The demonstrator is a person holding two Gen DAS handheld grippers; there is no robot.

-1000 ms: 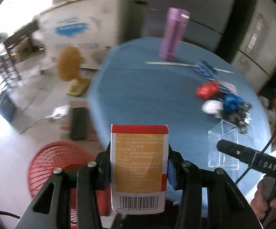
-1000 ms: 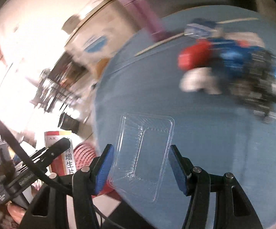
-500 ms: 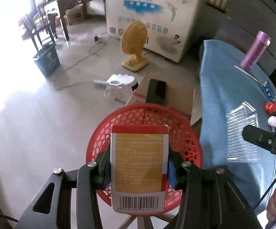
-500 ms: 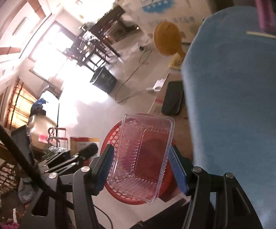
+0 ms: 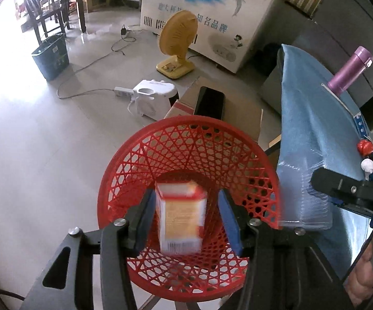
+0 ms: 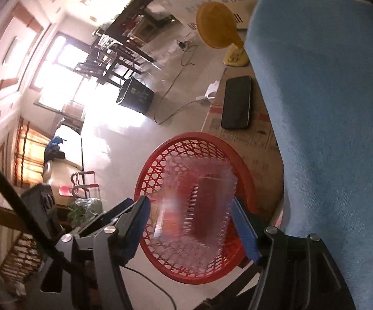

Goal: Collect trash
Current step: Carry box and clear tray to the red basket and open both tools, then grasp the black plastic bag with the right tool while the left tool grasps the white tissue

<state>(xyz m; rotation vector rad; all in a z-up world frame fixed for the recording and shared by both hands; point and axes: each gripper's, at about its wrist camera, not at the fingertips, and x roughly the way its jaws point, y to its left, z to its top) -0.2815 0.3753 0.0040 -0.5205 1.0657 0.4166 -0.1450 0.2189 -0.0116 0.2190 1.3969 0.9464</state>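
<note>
Tiled floor, pale and glossy, domestic room; round table under a blue cloth [image 5: 312, 118] at the right edge.

Item 1. Red plastic lattice waste basket [image 5: 140, 160], standing on the floor just beside the table. Receptacle for the task.

Item 2. Small cardboard carton, white and orange with a red top band and a barcode end [image 5: 180, 219]. Half a second ago: clamped upright between the pads of the left gripper [image 5: 185, 218], above the basket. Now: motion-blurred, clear of the right pad and close to the left one, framed against the basket's interior. Judged to be released and falling in.

Item 3. Clear rectangular plastic tray [image 6: 199, 206]. Half a second ago: pinched in the right gripper [image 6: 192, 222], sharp in outline. Now: smeared, between the blue pads [image 6: 244, 235] with a gap at the left side; contact at the right pad cannot be told. Seen over the basket mouth, with the carton showing blurred through it. Judged likewise let go.

Item 4. Left gripper: jaws spread, holding nothing. Right gripper: jaws spread wider than the tray.

Item 5. Remaining on the cloth, far side: small red [image 5: 365, 147], white [image 5: 367, 165] and blue crumpled wrappers, a blue-printed strip, a thin pale stick. Purple cylindrical flask [image 5: 350, 72] upright beyond; probably not trash.

Assessment: two pieces delivered at once; both grippers free to return to the table for the wrappers.
</note>
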